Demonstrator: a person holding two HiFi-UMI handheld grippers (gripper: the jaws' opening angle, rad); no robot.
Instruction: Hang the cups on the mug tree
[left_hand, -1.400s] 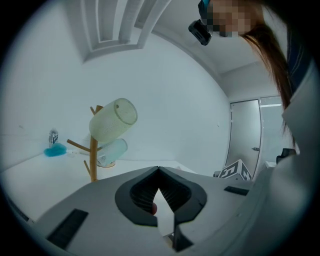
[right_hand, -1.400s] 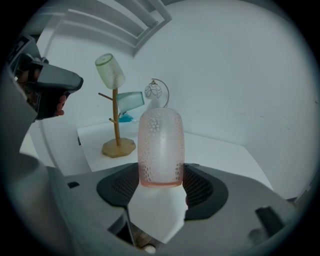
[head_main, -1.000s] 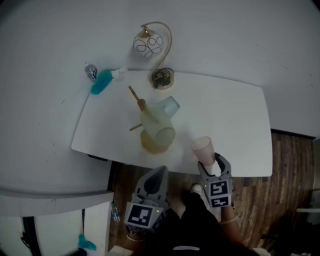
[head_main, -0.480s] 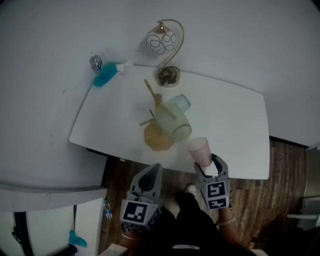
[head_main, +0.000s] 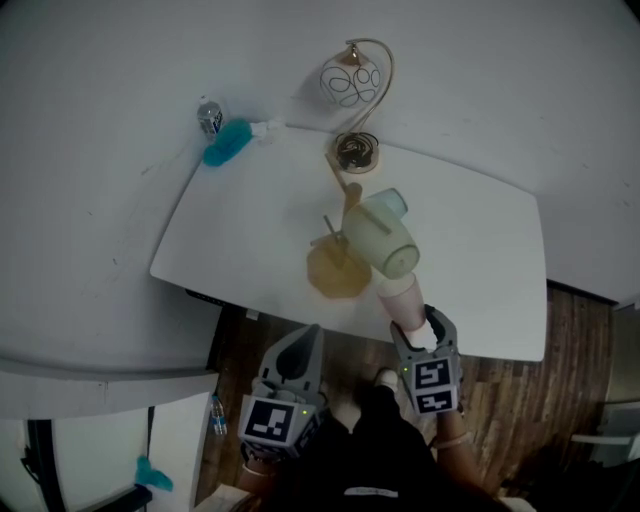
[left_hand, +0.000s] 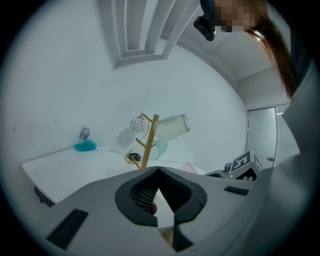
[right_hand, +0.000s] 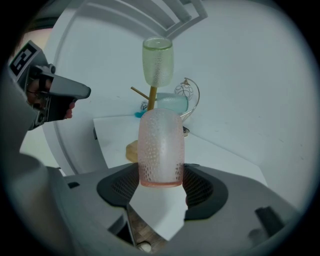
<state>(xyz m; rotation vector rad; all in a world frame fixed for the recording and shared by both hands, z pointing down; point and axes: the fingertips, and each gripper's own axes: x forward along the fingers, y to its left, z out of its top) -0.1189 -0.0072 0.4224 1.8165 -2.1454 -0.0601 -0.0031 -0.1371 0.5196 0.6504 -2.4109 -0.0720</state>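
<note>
The right gripper (right_hand: 160, 174) is clenched on a pink cup (right_hand: 160, 150). Its two jaws press the cup from both sides. The cup has little bumps all over. In the head view the pink cup (head_main: 401, 301) is up in the air over the near edge of the table (head_main: 250, 240), just beside the mug tree (head_main: 340, 255).

The mug tree is made of wood and has a round foot. Two cups hang on it. A pale green cup (head_main: 383, 240) hangs high up, tipped on its side. A pale blue cup (head_main: 393, 203) hangs lower, behind the green one. I cannot tell if there is anything inside the cups.

The left gripper (left_hand: 159, 172) has its jaws closed together, and it holds nothing. It is near the person, away from the cups.

The table is white with round corners. At its far edge stands a lamp (head_main: 350, 85) with a round glass ball on a curved gold arm. A teal brush (head_main: 228, 143) and a small can (head_main: 209, 115) are near the far left corner. The walls are white. The floor (head_main: 510, 400) is brown wood.
</note>
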